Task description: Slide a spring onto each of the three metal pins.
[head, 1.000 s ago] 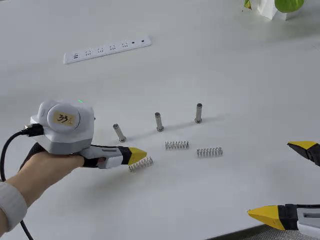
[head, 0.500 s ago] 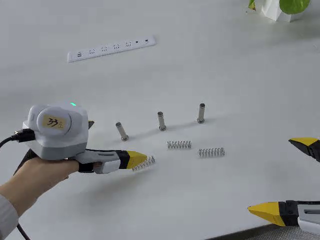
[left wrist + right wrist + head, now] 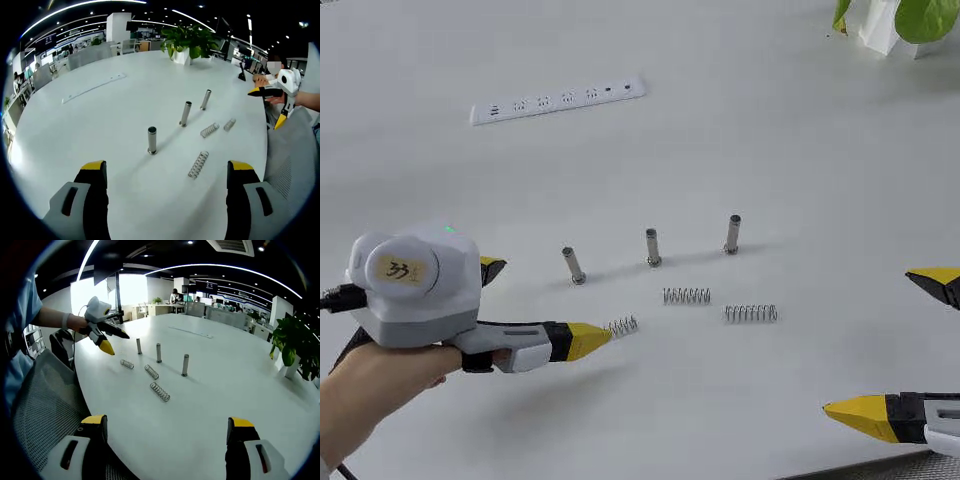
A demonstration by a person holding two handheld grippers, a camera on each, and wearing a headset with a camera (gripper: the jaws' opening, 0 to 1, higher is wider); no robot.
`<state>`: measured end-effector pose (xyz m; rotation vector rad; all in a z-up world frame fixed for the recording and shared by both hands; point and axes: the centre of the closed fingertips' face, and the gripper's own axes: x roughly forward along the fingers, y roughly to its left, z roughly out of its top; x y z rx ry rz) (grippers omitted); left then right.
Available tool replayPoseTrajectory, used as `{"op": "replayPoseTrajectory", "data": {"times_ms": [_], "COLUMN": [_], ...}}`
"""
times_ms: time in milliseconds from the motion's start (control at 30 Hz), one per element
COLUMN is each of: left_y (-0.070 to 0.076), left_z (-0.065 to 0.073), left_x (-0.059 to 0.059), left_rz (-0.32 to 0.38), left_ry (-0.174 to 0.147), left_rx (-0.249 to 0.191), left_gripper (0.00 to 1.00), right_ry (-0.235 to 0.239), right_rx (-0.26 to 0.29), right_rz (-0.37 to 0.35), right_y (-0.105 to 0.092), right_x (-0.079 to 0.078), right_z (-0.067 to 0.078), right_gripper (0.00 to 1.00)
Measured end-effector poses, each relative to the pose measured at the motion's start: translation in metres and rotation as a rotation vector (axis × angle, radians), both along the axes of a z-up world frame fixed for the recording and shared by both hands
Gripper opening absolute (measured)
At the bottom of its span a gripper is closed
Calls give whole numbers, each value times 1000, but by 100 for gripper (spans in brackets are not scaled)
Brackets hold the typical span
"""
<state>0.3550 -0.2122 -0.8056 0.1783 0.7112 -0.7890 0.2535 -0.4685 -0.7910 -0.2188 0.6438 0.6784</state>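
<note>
Left hand-held gripper [image 3: 166, 167] wide open, spring [image 3: 198, 165] just ahead.

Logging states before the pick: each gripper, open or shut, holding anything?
Left gripper: open, holding nothing.
Right gripper: open, holding nothing.

The head view's right edge cuts off the right gripper [image 3: 868, 342], its top edge the plant [image 3: 905, 18]

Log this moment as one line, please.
left gripper open by nearest spring | right gripper open, away | three pins bare | three springs on table
</note>
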Motion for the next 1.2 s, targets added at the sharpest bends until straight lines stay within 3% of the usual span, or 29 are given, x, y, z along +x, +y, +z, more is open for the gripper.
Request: {"op": "replayPoseTrajectory", "data": {"times_ms": [467, 800, 1200], "left_y": [-3, -8, -18], "left_z": [-4, -6, -7], "left_x": [-32, -38, -33], "left_rz": [-64, -90, -136], "left_ry": [4, -12, -31], "left_rx": [-12, -18, 12], "left_gripper": [97, 92, 66], "right_ry": [-3, -4, 5], "right_rx": [-19, -23, -16], "right_rz": [34, 45, 34], "right_y": [2, 4, 2], "right_x": [9, 9, 4], "right_z": [4, 6, 4], "right_gripper": [99, 99, 99]}}
